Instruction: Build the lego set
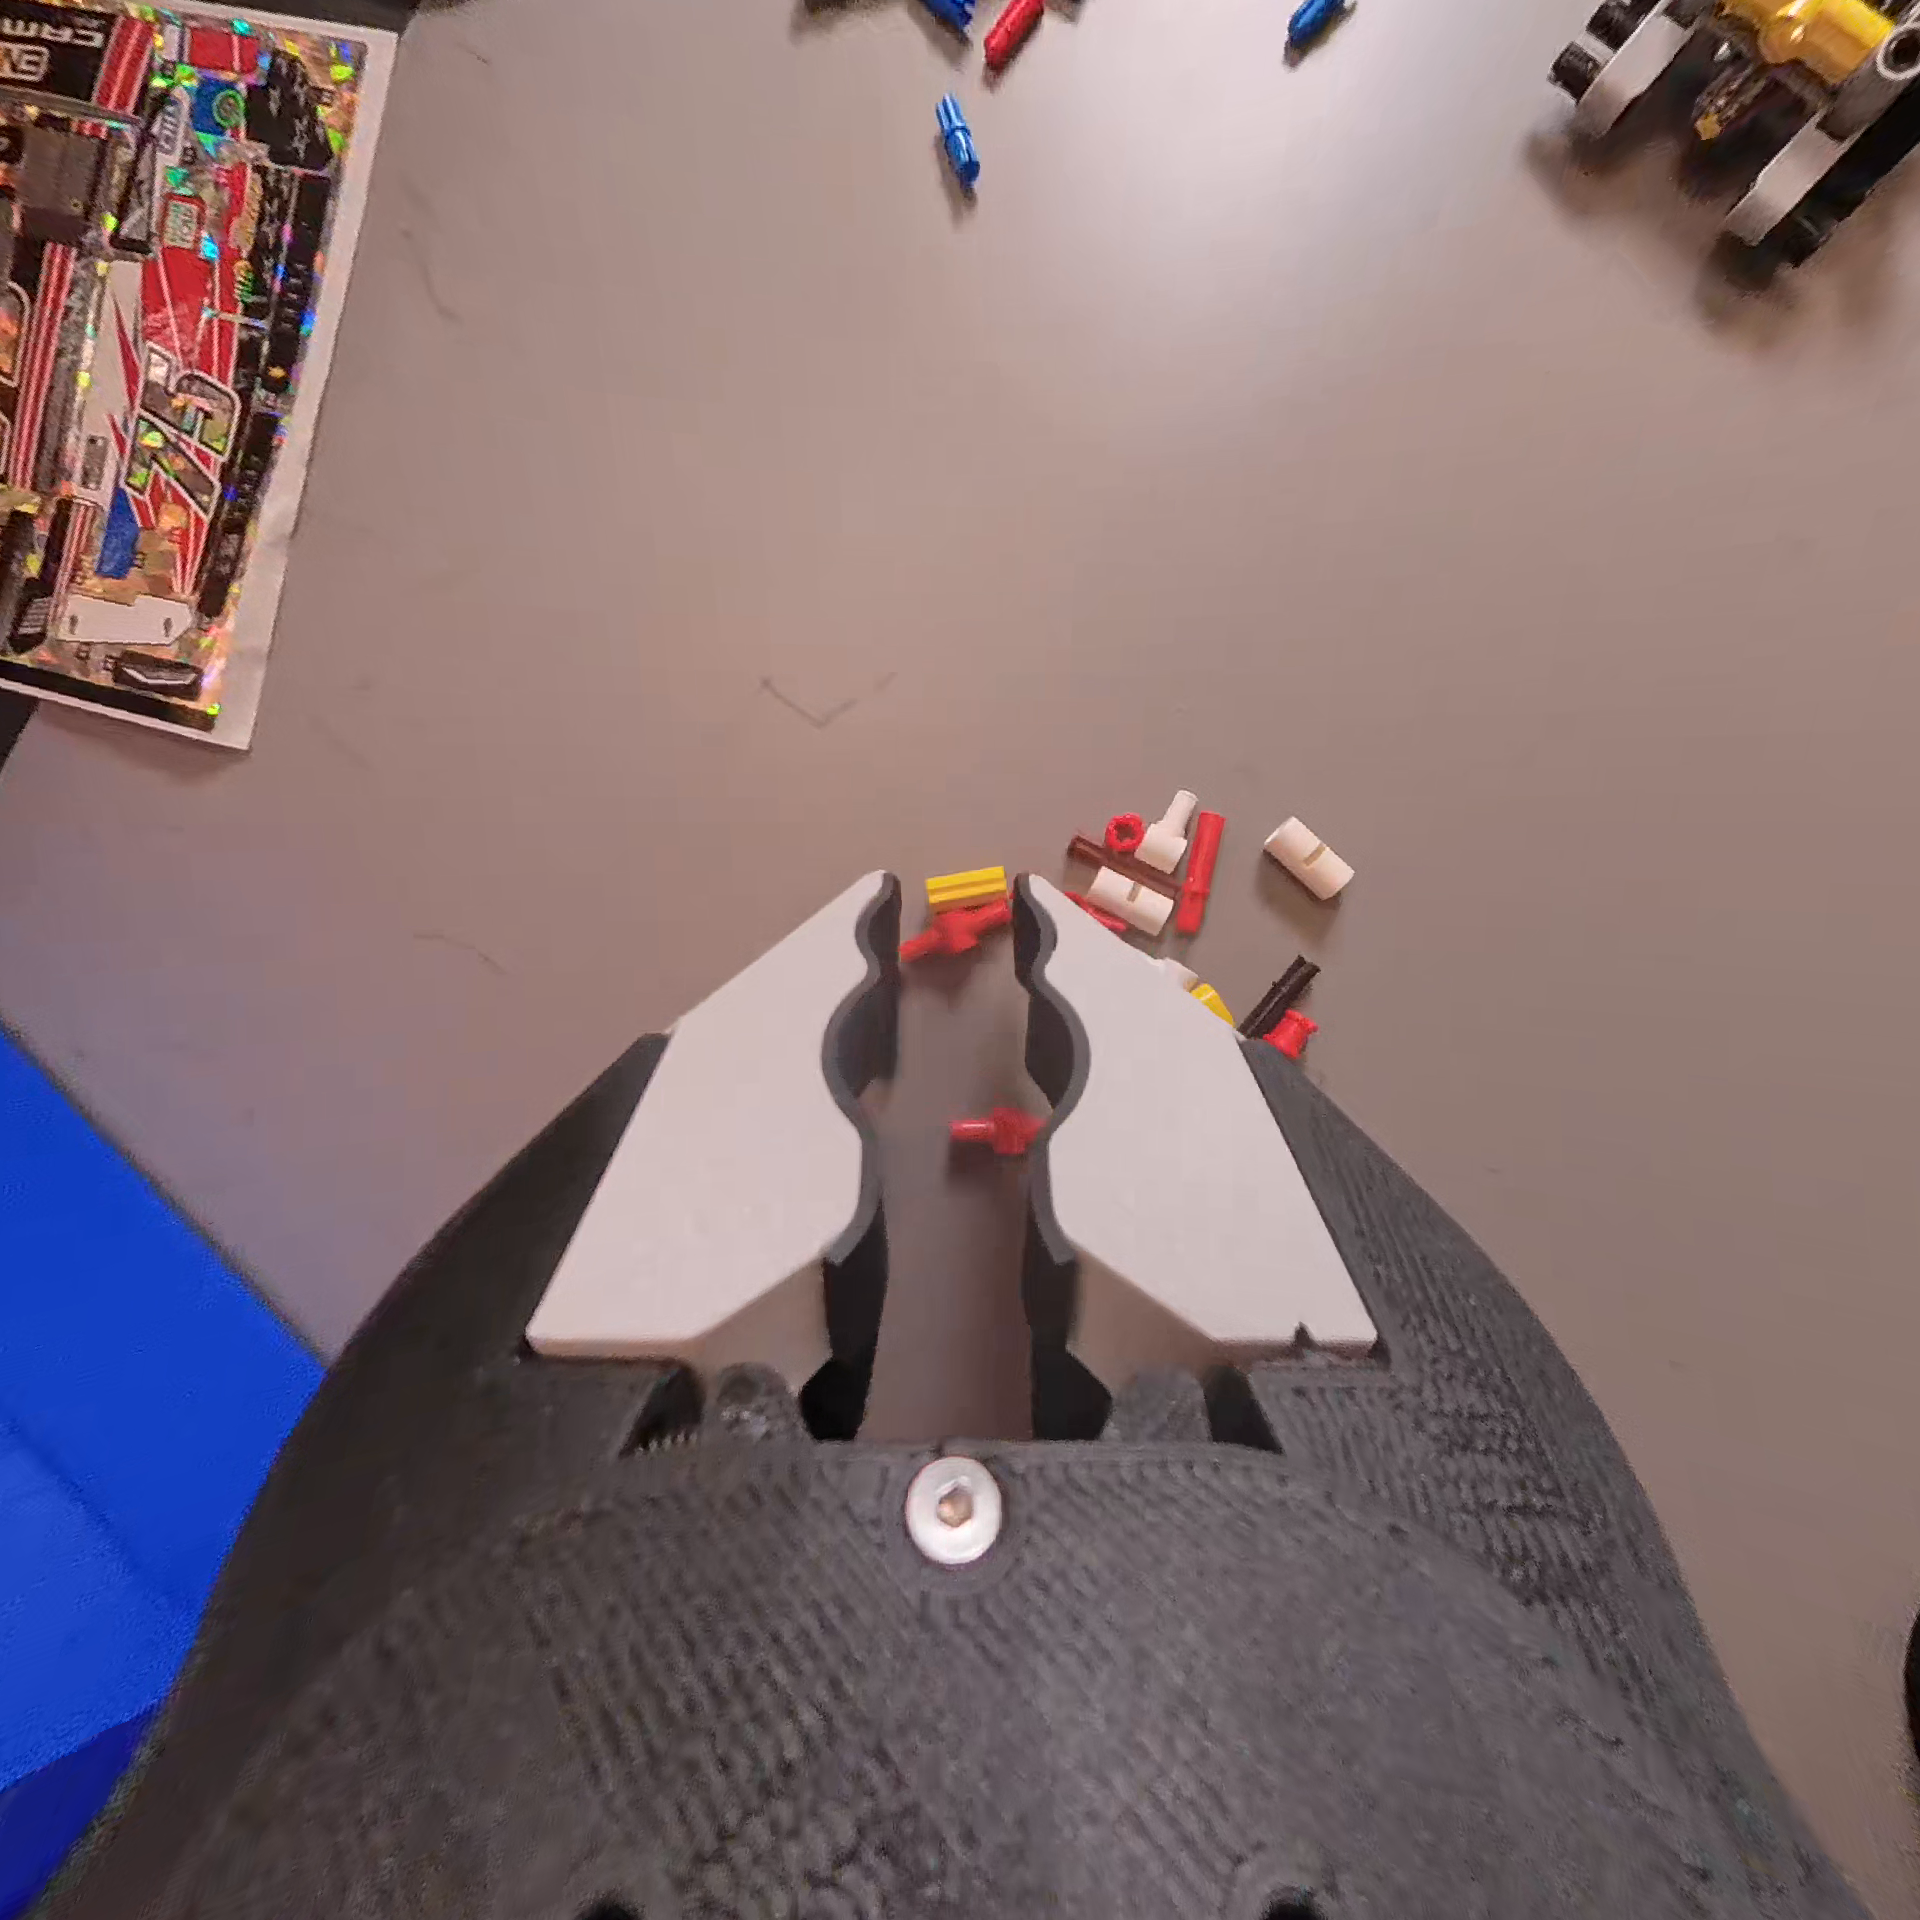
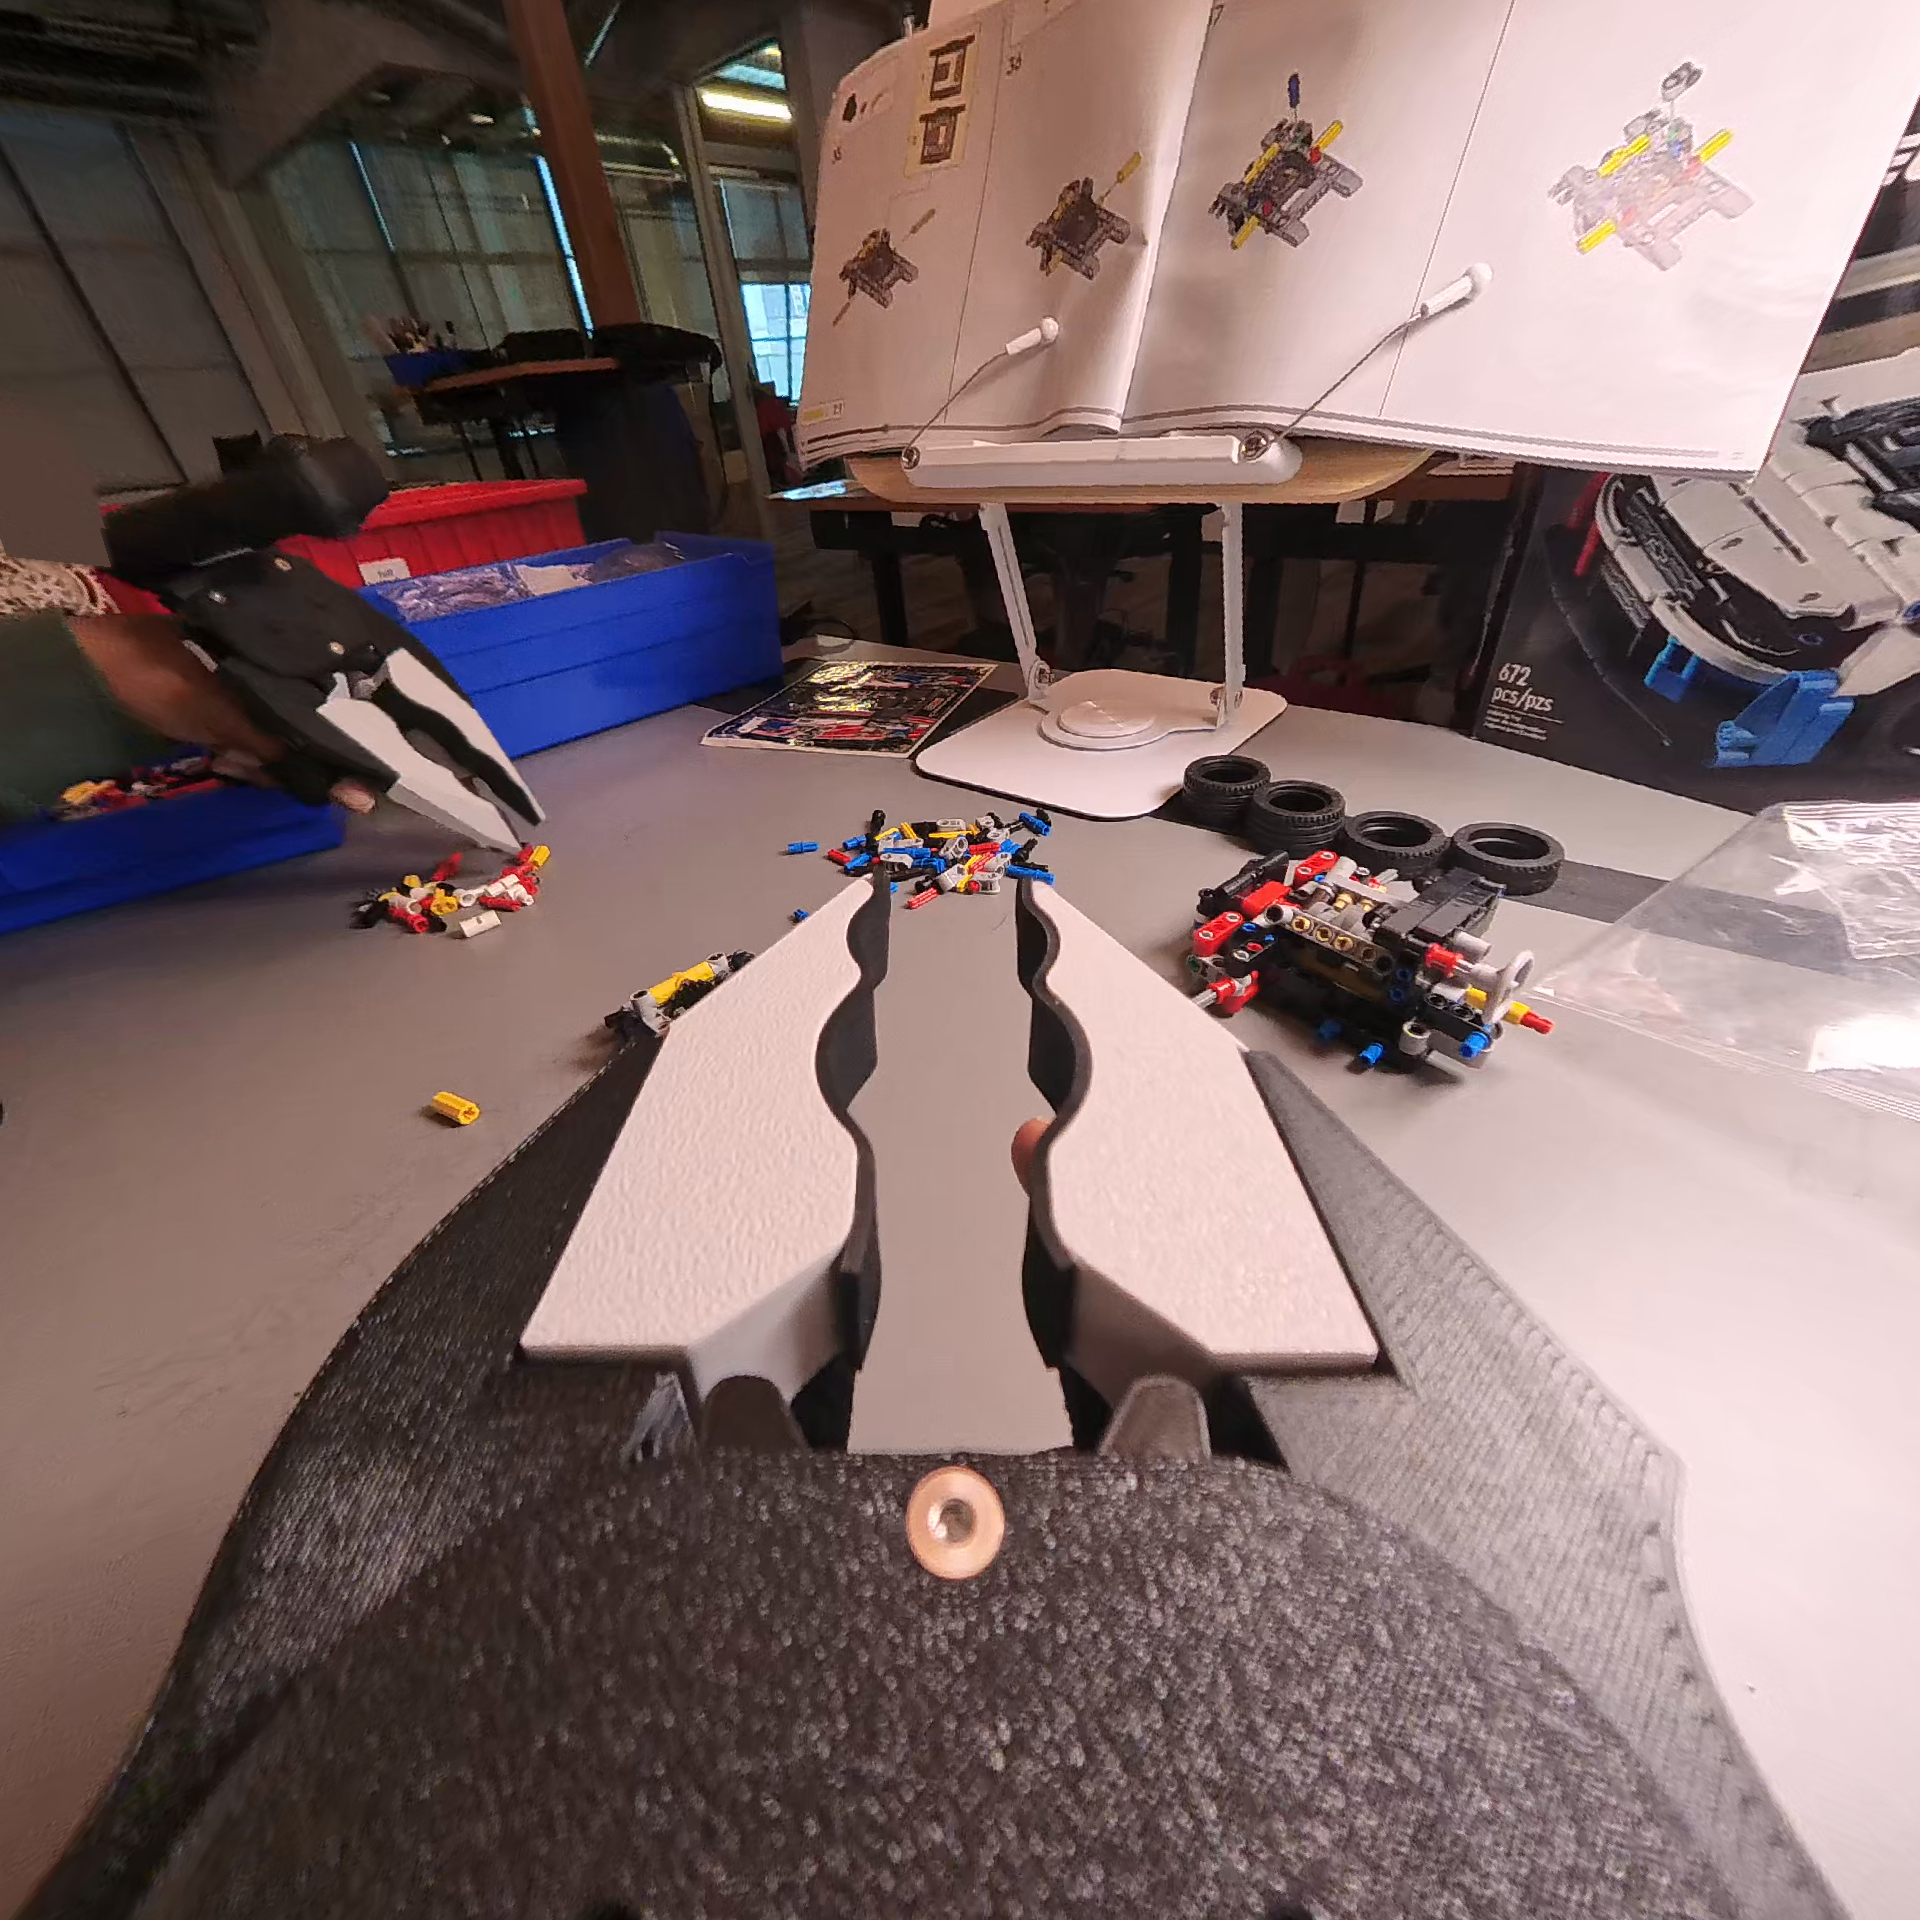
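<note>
My left gripper (image 1: 954, 902) is open and points down at a small pile of loose pieces (image 1: 1153, 883) on the grey table. A red pin (image 1: 951, 928) and a yellow piece (image 1: 966, 888) lie between its fingertips. Another red pin (image 1: 992, 1130) lies on the table farther back between the jaws. My right gripper (image 2: 951, 899) is open and empty, held above the table. In the right wrist view the left gripper (image 2: 488, 810) hovers over that same pile (image 2: 457, 894). The partly built model (image 2: 1361, 956) sits right of my right gripper. It also shows in the left wrist view (image 1: 1756, 114).
A second heap of small pieces (image 2: 945, 847) lies ahead of the right gripper. Several black tyres (image 2: 1371, 821) and an instruction booklet on a white stand (image 2: 1101, 717) are behind. Blue bins (image 2: 603, 634), a sticker sheet (image 1: 145, 353), a set box (image 2: 1704, 623) and a clear bag (image 2: 1766, 935) ring the table. Spacing between my two grippers at the tips: around 35 centimetres. The partly built model (image 2: 1361, 956) lies some 15 centimetres from my right tips, 40 centimetres from my left tips.
</note>
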{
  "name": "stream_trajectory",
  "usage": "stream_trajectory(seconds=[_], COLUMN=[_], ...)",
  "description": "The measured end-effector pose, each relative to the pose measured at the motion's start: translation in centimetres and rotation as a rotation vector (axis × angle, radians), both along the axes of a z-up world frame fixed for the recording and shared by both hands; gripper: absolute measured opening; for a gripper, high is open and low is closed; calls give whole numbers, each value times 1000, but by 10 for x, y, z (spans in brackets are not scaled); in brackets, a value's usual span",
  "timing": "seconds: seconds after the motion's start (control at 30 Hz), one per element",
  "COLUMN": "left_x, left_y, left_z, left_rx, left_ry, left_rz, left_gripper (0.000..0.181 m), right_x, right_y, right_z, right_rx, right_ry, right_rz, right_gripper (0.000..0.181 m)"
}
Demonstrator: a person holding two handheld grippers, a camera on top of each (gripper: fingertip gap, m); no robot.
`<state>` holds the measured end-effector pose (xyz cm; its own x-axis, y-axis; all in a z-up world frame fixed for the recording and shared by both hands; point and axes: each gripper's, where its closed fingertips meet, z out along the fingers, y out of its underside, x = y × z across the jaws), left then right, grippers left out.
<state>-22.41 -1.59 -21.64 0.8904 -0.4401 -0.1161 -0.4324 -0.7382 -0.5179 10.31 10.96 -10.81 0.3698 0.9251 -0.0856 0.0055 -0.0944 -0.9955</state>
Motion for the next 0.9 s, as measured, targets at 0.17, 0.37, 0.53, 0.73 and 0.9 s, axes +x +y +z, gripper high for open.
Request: stream_trajectory(seconds=[0.17,0.37,0.53,0.73,0.9], left_x=[-3,-2,-4,-6,52], left_y=[1,4,4,7,18], left_z=[-9,-10,-10,-14,26], left_rx=[-59,-66,-81,-96,42], left_ry=[0,-4,-5,-5,-184], left_rz=[13,15,22,46,-50], left_gripper=[21,11,18,15,14], right_x=[-2,-1,-2,-2,-4], right_y=[0,0,-1,-1,-6], right_z=[-3,-3,-3,-3,-5], right_rx=[-16,-20,-19,-20,-10], right_ry=[-4,-4,-5,-4,-11], right_rz=[9,9,13,14,47], right_gripper=[23,23,22,22,20])
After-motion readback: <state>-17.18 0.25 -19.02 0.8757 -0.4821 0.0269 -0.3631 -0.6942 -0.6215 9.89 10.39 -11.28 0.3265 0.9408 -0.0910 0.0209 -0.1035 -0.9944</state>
